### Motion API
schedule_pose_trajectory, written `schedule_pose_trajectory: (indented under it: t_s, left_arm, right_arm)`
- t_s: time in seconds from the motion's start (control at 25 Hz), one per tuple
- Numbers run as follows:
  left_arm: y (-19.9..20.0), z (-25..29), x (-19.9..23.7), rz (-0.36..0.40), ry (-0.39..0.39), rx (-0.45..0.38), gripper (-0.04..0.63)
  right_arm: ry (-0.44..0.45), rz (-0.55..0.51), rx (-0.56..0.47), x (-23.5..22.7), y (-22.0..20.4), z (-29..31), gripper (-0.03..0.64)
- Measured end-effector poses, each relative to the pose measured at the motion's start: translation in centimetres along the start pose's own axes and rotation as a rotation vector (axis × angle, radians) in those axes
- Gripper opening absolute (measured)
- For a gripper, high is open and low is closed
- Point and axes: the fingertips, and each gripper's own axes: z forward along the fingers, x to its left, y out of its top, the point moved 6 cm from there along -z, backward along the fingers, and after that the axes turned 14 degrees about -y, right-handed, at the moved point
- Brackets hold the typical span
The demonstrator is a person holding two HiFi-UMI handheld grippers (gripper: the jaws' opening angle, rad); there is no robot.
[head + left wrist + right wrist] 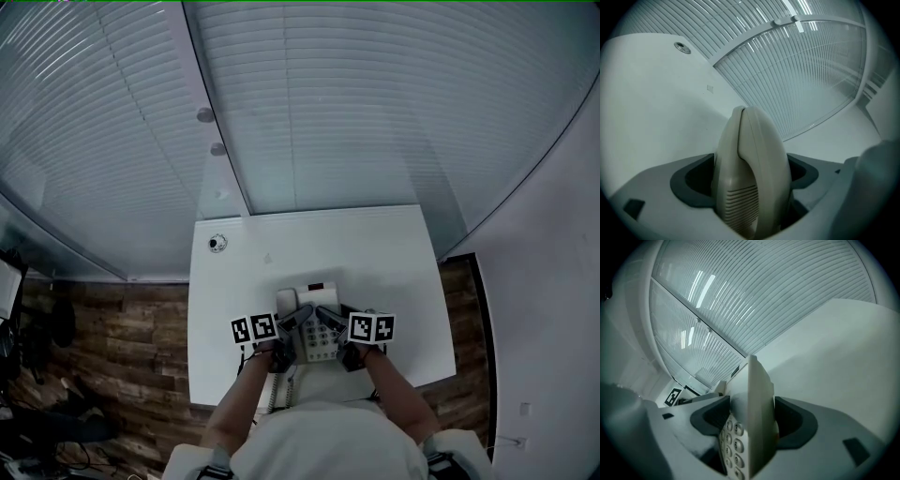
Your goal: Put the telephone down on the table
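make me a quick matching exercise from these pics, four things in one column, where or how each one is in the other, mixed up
Things
1. left tool
2. right tool
3. round fitting
4. floor

Place or state
a. brown wood planks
b. shut on the telephone at its keypad side
c. shut on the telephone at its handset side
d. set in the table top, near its far left corner

Pairs: 1-c, 2-b, 3-d, 4-a
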Motion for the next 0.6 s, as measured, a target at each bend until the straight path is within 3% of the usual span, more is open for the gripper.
schedule_pose_trajectory:
  t_s: [0.6]
  left_arm:
    - [1.3,1.2,0.3,0.051,0.038,0.000,0.425]
  right_arm:
    - [0.020,0.042,-0.021,-1.0,0.6,1.4,0.307]
